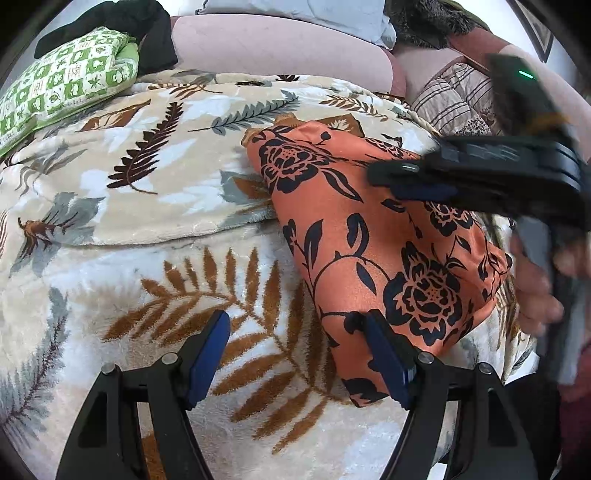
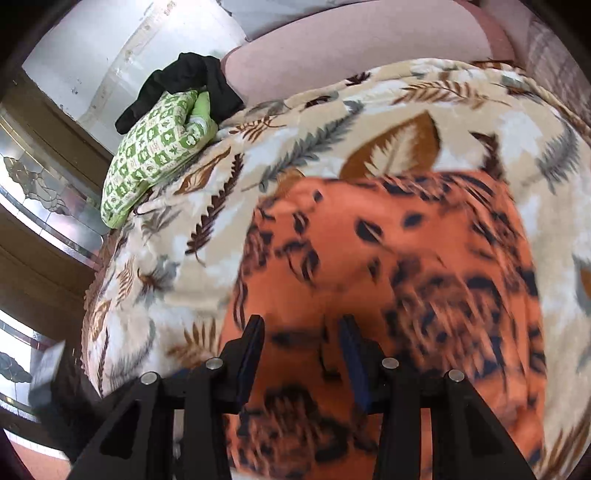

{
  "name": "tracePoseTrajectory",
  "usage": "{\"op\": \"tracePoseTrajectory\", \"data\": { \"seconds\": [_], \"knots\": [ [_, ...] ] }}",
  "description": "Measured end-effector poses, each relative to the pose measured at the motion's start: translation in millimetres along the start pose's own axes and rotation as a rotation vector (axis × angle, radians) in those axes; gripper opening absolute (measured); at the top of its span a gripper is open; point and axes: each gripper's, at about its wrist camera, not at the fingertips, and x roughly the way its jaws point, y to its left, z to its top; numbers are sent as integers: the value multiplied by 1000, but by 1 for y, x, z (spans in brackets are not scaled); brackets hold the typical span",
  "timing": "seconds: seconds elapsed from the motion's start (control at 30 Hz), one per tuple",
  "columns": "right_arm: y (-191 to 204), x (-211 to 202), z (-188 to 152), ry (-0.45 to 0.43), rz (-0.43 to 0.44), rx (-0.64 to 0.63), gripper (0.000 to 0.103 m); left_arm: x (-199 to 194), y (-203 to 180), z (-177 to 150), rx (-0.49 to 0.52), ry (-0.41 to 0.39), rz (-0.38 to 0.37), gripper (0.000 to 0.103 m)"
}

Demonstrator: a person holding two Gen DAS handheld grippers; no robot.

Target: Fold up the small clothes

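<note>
An orange garment (image 1: 373,254) with a black flower print lies folded in a long strip on a leaf-patterned blanket (image 1: 155,184). My left gripper (image 1: 295,332) stands open over the blanket, and its right finger (image 1: 384,354) touches the near left edge of the garment. My right gripper (image 1: 399,182) reaches in from the right above the garment's far half, with a person's hand (image 1: 535,291) on its handle. In the right wrist view the right gripper (image 2: 302,332) is open just over the blurred orange garment (image 2: 388,258), with no fold pinched between its pads.
A green checkered pillow (image 1: 70,81) and a black cloth (image 1: 122,18) lie at the far left of the bed. Pink cushions (image 1: 277,48) and a striped cushion (image 1: 454,96) line the back. A glass-panelled door (image 2: 40,192) stands past the blanket's left edge.
</note>
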Motion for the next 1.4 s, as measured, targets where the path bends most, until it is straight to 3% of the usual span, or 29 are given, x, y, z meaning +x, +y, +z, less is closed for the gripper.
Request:
{"op": "tracePoseTrajectory", "data": {
  "seconds": [0.2,0.37,0.53,0.67,0.7,0.77,0.8,0.93,1.0,1.13,1.23,1.4],
  "knots": [
    [4,59,23,64,-21,-50,56,0,-1,2,7,-7,15,76],
    [3,53,22,64,-24,-49,56,0,-4,3,15,-5,20,76],
    [-2,20,13,25,-7,-16,56,-1,-5,4,15,-9,25,76],
    [-12,-24,2,-62,-16,-21,57,-11,2,13,-40,-46,-48,76],
    [-20,-38,-1,-99,-25,-13,59,-13,6,17,-68,-58,-70,76],
    [-43,-63,-5,-176,-27,35,79,-14,13,25,-120,-72,-115,76],
    [-61,-73,-6,-211,-22,85,81,-12,15,28,-138,-70,-135,77],
    [-138,-84,-14,-199,105,366,83,14,25,40,-239,10,-216,77],
    [-161,-78,-19,-178,157,442,83,31,29,43,-302,74,-274,77],
    [-185,-52,-25,-89,180,493,83,49,26,44,-345,117,-344,77],
    [-197,-33,-28,-32,254,531,83,50,16,45,-323,107,-374,77],
    [-195,-17,-24,-23,358,507,84,52,3,49,-275,105,-324,77]
  ]
}}
